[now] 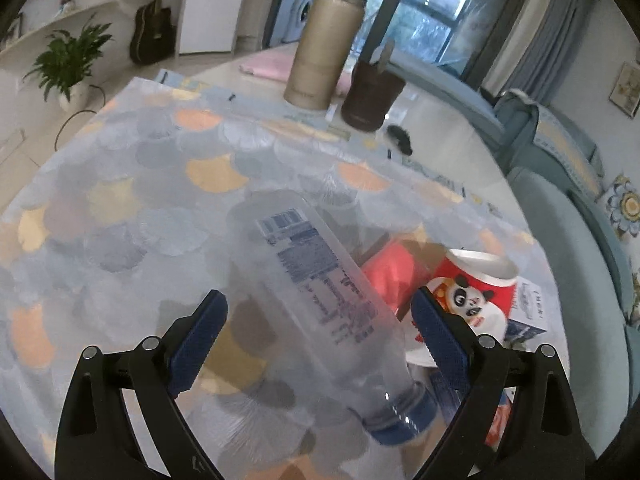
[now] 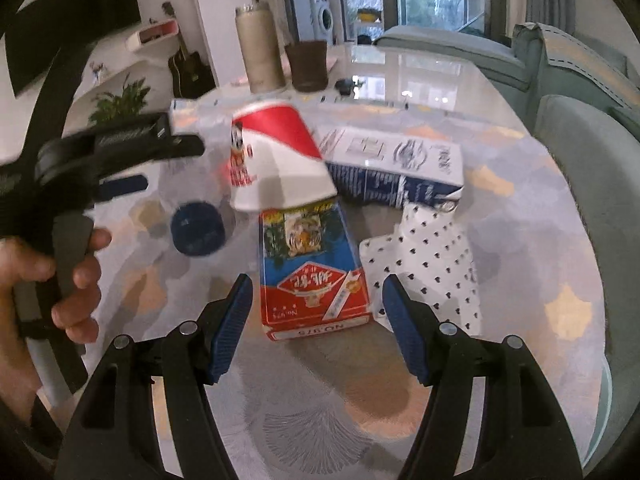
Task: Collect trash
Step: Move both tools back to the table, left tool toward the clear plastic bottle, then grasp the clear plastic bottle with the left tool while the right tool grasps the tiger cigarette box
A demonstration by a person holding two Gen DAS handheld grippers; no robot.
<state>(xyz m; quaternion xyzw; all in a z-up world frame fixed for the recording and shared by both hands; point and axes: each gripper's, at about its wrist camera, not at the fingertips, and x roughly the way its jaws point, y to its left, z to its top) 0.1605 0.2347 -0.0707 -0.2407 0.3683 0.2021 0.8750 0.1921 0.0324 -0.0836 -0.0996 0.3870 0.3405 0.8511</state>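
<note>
The left claw (image 1: pixel 318 326) stands wide apart around a clear plastic bottle with a blue cap (image 1: pixel 320 300) lying on the patterned counter (image 1: pixel 120 200), pads not touching it; the right claw (image 2: pixel 316 328) hangs apart over a red-and-blue tiger-print card box (image 2: pixel 310 276), beside a red-and-white panda paper cup (image 2: pixel 280 160)

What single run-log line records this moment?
left tool: open, astride plastic bottle | right tool: open over card box | paper cup: on its side | nothing gripped
</note>
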